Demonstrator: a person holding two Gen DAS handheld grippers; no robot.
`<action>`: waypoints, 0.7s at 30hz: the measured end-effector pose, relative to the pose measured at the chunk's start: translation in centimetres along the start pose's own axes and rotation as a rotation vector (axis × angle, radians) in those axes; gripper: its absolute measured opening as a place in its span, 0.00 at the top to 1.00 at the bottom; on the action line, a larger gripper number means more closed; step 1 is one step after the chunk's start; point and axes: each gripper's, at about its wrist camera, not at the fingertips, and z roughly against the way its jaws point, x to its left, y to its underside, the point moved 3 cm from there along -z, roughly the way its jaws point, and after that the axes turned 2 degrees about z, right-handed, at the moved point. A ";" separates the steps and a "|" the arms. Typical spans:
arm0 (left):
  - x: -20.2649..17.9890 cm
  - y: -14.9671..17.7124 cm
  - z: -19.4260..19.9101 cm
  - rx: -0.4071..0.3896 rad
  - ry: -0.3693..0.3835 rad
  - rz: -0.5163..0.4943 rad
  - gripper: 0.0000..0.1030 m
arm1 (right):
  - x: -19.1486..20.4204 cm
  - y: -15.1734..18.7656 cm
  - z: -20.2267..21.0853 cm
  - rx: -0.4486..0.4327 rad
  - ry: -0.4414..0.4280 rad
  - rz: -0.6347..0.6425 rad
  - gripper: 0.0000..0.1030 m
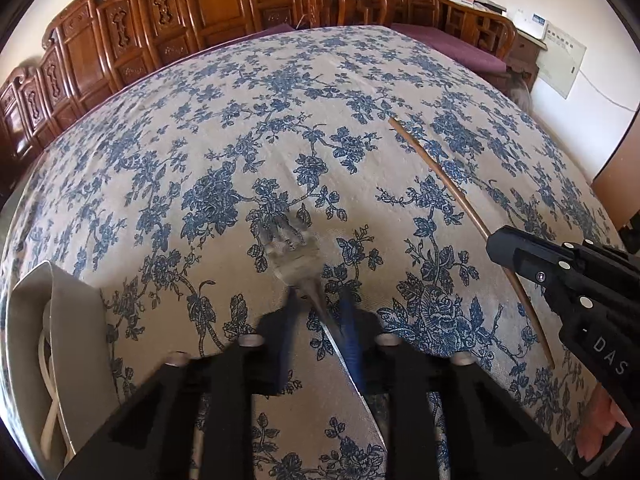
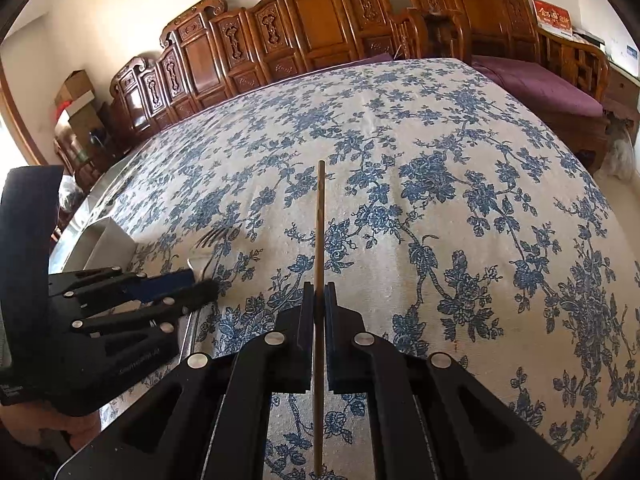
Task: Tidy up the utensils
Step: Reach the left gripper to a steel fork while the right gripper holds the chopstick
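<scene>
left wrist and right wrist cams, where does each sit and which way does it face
Left wrist: on the left gripper, angled down at the tablecloth; its fingers hold a fork.
Right wrist: on the right gripper, facing down the table; its fingers pinch a chopstick.
Shared: fork, chopstick, tablecloth, wooden screen, each other's gripper.

The left claw (image 1: 320, 312) points steeply down, its blue-padded fingers (image 1: 352, 344) drawn in close on a fork's handle (image 1: 340, 344). The right claw (image 2: 319, 320) angles down beside it, jaws pressed tight on a thin stick (image 2: 320, 240). Part of a hand (image 1: 600, 428) shows behind the right claw's body.
</scene>
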 end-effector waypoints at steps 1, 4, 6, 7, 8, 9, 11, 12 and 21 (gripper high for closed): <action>0.0 0.1 0.0 0.003 -0.008 -0.004 0.88 | 0.0 0.0 0.0 -0.001 -0.003 -0.004 0.94; 0.1 0.5 0.5 0.006 -0.025 -0.026 0.95 | 0.0 -0.1 0.2 -0.003 -0.007 -0.008 0.94; 0.3 0.9 1.0 0.002 -0.021 -0.029 0.96 | 0.3 -0.1 0.2 -0.004 -0.009 -0.002 0.94; 0.3 1.1 1.4 -0.009 -0.017 -0.032 0.98 | 0.5 -0.1 0.2 -0.005 -0.011 0.003 0.94; 0.3 1.4 1.9 -0.019 -0.015 -0.036 0.98 | 0.7 -0.1 0.3 -0.006 -0.012 0.007 0.94; 0.3 1.6 2.3 -0.026 -0.021 -0.041 0.98 | 0.9 -0.1 0.2 -0.004 -0.012 0.015 0.94; 0.3 1.9 3.3 -0.042 -0.020 -0.048 0.98 | 1.3 -0.1 0.2 -0.004 -0.012 0.029 0.94; 0.3 2.1 3.7 -0.047 -0.017 -0.049 0.98 | 1.6 -0.2 0.2 -0.005 -0.015 0.036 0.94; 1.7 2.8 8.0 -0.107 -0.020 -0.039 0.98 | 4.5 0.0 0.6 -0.009 -0.025 0.118 0.94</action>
